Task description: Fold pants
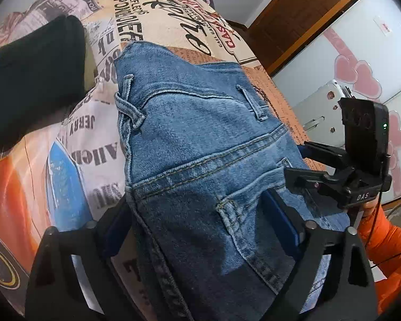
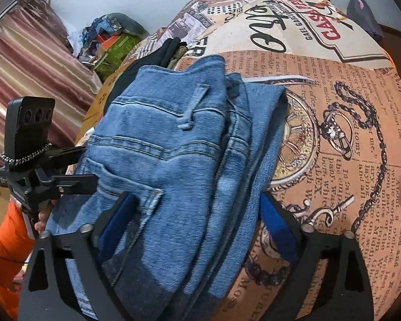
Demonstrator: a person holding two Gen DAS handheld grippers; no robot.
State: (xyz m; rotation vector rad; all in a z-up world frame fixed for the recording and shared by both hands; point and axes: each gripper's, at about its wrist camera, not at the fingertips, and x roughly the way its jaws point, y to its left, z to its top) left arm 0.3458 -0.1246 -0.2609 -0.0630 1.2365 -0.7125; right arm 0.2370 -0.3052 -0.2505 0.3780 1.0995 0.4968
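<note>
The left gripper [image 1: 200, 230] is seen with its jaws spread wide, one pad off the seam edge of the jeans [image 1: 200, 147] at about 9 o'clock, the other resting on the denim by the back pocket at about 3 o'clock; the cloth passes between them, but no pinch can be made out. The right gripper [image 2: 197, 230] is likewise held open, its jaws straddling the stacked layers of the same jeans [image 2: 173, 160], with nothing clamped. From each pair of jaws the folded bundle runs toward 12 o'clock, its long axis roughly in line with the fingers, the waistband and belt loops at the far end. The two grippers are set side by side at the near end, so neither is judged clearly nearer. The jeans lie on a bed under a printed bedspread [image 2: 334, 107], and a dark garment [image 1: 34, 80] is seen beyond them at about 10 o'clock in the left view. An orange sleeve [image 1: 387, 246] is visible behind the right hand
</note>
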